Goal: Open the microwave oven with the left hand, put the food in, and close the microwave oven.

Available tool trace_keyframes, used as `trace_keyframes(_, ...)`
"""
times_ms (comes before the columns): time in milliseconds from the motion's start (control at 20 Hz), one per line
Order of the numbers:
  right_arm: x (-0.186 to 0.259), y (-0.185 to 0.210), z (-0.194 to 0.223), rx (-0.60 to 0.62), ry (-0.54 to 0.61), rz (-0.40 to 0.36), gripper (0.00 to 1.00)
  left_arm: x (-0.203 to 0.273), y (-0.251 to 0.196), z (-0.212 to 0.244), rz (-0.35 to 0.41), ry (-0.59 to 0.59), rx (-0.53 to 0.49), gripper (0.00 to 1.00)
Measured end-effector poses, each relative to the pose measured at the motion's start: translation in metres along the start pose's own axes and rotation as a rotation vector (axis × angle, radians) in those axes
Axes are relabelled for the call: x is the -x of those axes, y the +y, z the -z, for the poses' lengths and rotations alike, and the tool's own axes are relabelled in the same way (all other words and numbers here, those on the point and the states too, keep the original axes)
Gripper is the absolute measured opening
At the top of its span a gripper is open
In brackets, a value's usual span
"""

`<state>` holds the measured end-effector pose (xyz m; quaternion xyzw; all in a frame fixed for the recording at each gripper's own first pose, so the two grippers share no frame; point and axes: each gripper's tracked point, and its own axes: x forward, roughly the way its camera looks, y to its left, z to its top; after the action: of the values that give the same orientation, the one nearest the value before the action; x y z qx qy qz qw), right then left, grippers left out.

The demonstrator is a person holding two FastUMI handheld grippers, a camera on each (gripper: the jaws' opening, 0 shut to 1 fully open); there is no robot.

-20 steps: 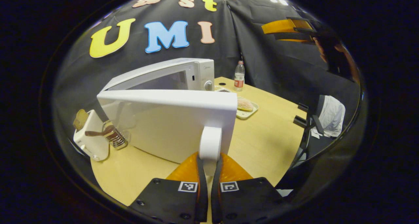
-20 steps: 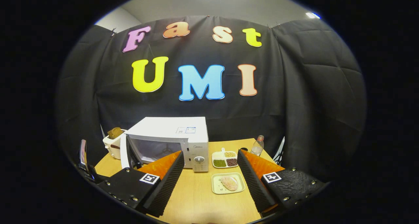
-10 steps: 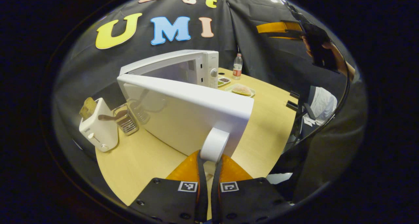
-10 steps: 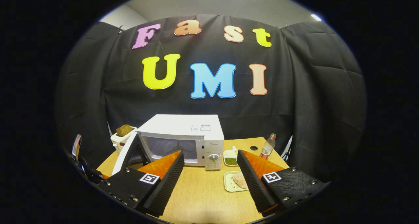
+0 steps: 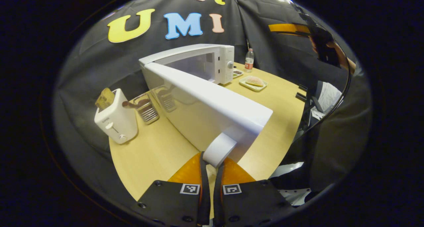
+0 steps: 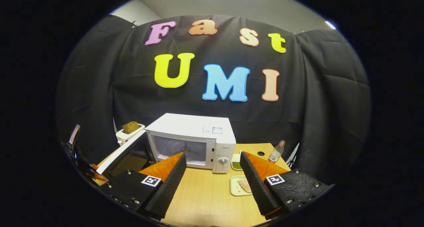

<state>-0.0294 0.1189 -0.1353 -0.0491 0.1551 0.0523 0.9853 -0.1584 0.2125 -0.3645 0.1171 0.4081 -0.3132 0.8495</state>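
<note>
The microwave door (image 5: 212,101) had swung wider than a moment before, the left gripper (image 5: 210,169) clamped on its handle (image 5: 219,149). The right gripper (image 6: 212,174) hung spread wide, empty; the food (image 6: 245,184) waited on its tray.

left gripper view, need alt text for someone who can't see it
The left gripper is shut on the white handle of the microwave door, which stands swung wide open over a wooden table. A toaster holding bread sits left; beyond the microwave, a tray of food and a bottle.
</note>
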Motion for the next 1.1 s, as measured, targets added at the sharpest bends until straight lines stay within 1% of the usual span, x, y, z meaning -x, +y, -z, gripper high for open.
trace_keyframes(150,0.001,0.007,0.002,0.003,0.005,-0.012,0.99,0.003,0.008,0.004,-0.017,-0.021,0.028,0.11)
trace_keyframes(300,0.002,0.013,0.0,0.029,0.001,-0.027,0.99,0.006,0.012,0.007,-0.065,-0.042,0.027,0.11)
trace_keyframes(450,0.001,0.012,-0.007,0.045,-0.017,-0.015,0.99,0.009,0.021,0.009,-0.122,-0.061,0.033,0.18)
trace_keyframes(650,-0.002,0.024,-0.004,0.058,-0.011,-0.058,0.99,0.019,0.032,0.013,-0.199,-0.073,0.038,0.25)
trace_keyframes(700,-0.003,0.025,-0.002,0.055,-0.006,-0.065,0.99,0.021,0.037,0.021,-0.221,-0.057,0.051,0.3)
trace_keyframes(750,-0.005,0.024,-0.001,0.05,-0.001,-0.072,0.99,0.024,0.039,0.025,-0.235,-0.052,0.064,0.51)
trace_keyframes(800,-0.007,0.024,0.001,0.047,0.004,-0.077,0.99,0.027,0.038,0.028,-0.243,-0.052,0.074,0.64)
trace_keyframes(850,-0.009,0.022,0.003,0.047,0.01,-0.081,0.99,0.031,0.037,0.03,-0.254,-0.049,0.081,0.84)
trace_keyframes(950,-0.014,0.016,0.007,0.053,0.019,-0.089,0.99,0.037,0.034,0.037,-0.277,-0.042,0.098,0.97)
trace_keyframes(1000,-0.016,0.01,0.011,0.056,0.025,-0.093,0.99,0.04,0.033,0.038,-0.289,-0.039,0.109,0.98)
trace_keyframes(1050,-0.021,0.003,0.014,0.055,0.033,-0.094,0.99,0.045,0.032,0.041,-0.31,-0.038,0.124,0.94)
trace_keyframes(1100,-0.024,-0.005,0.018,0.053,0.041,-0.095,0.99,0.051,0.03,0.04,-0.33,-0.042,0.14,0.94)
